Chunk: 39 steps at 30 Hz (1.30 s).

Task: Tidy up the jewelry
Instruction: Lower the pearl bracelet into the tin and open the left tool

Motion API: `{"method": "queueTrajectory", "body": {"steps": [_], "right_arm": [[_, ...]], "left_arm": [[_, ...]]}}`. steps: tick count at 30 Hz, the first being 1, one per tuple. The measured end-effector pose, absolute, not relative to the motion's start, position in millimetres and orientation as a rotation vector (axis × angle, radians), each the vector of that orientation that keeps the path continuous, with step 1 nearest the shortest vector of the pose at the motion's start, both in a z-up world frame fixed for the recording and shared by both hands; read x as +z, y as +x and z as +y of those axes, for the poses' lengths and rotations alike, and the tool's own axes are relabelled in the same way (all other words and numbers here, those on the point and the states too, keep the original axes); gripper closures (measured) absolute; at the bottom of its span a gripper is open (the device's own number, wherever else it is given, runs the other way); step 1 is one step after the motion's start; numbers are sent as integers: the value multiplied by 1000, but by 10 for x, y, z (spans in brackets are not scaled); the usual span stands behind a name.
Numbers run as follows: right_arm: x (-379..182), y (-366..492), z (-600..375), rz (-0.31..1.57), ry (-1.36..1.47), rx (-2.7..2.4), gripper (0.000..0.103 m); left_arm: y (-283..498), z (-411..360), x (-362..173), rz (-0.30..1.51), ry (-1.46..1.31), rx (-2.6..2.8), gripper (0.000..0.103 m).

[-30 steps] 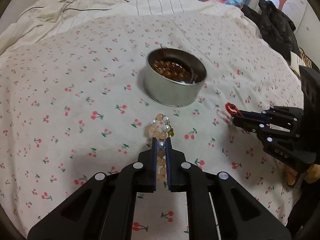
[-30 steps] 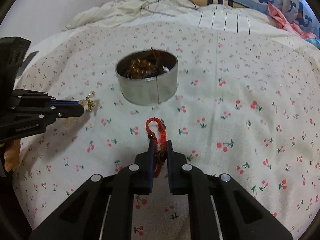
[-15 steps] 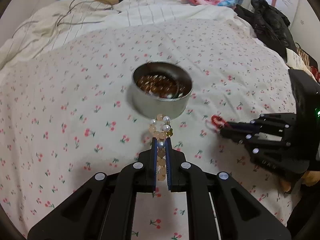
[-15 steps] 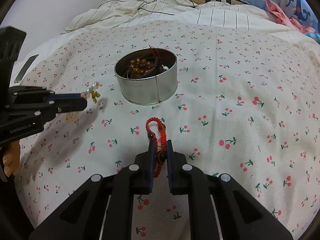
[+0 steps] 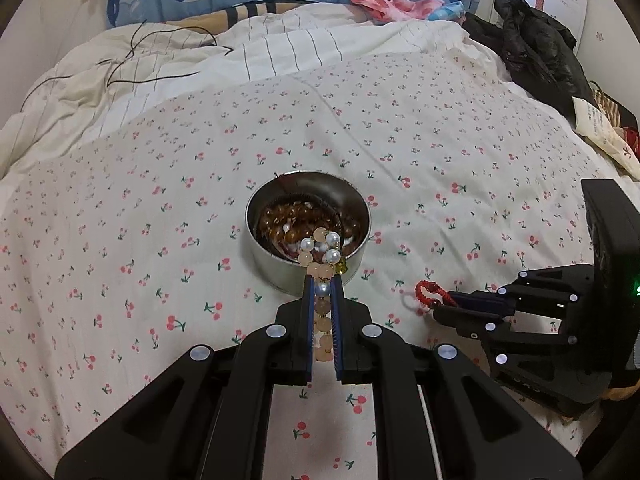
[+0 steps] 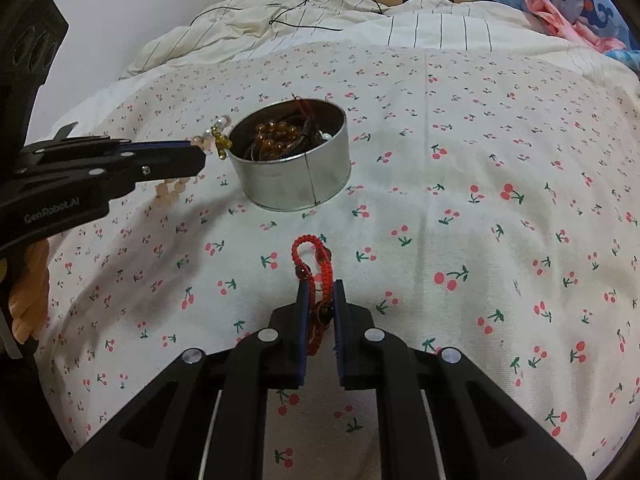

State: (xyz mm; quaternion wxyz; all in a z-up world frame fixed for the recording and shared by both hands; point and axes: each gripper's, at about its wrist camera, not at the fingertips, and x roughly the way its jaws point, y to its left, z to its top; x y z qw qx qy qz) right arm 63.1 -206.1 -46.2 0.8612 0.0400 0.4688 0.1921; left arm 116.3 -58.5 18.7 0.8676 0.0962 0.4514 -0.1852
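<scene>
Two bracelets in play: one in each gripper, neither yet in the tin.
Container: round silver metal tin (image 5: pixel 308 236) on the white bedsheet printed with red cherries (image 5: pixel 120 240); amber bead strands and dark cords already lie inside it.
Left gripper (image 5: pixel 322 280): jaws nearly closed, pinching the peach-and-white pearl bead bracelet (image 5: pixel 322 256); part of the strand runs back between the fingers, the rest bunches beyond the tips with a small yellow charm.
What changed, left: a second ago the bracelet hung over bare sheet, well short of the tin; the hand has carried it forward and a little up. In the left wrist view the bead cluster now overlaps the tin's near rim; the right wrist view shows the tips just beside the tin's left wall, beads at rim height.
Right gripper (image 6: pixel 319 286): jaws nearly closed on the red braided cord bracelet with dark beads (image 6: pixel 316 264), its loop sticking out past the tips above the sheet, near the tin but clear of it.
What changed, right: nothing to speak of; it has stayed parked where it was.
Meaning for the task: the left drop looks close, though the beads probably need to travel slightly further over the opening before release. The red cord likely goes in afterwards.
Risk: letting go now could drape the strand over the rim or drop it outside.
</scene>
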Motion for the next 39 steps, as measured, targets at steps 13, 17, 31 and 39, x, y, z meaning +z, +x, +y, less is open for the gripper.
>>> {"method": "queueTrajectory", "body": {"steps": [13, 17, 31, 39], "right_arm": [[-192, 626, -2205, 862, 166, 389, 91], [-149, 628, -2225, 842, 176, 382, 91], [20, 774, -2193, 756, 179, 367, 91], [17, 773, -2214, 758, 180, 361, 91]], "left_arm": [[1218, -646, 238, 909, 239, -349, 96], [1263, -705, 255, 893, 261, -339, 96], [1533, -770, 162, 897, 227, -322, 96], [1681, -658, 6, 966, 138, -317, 95]]}}
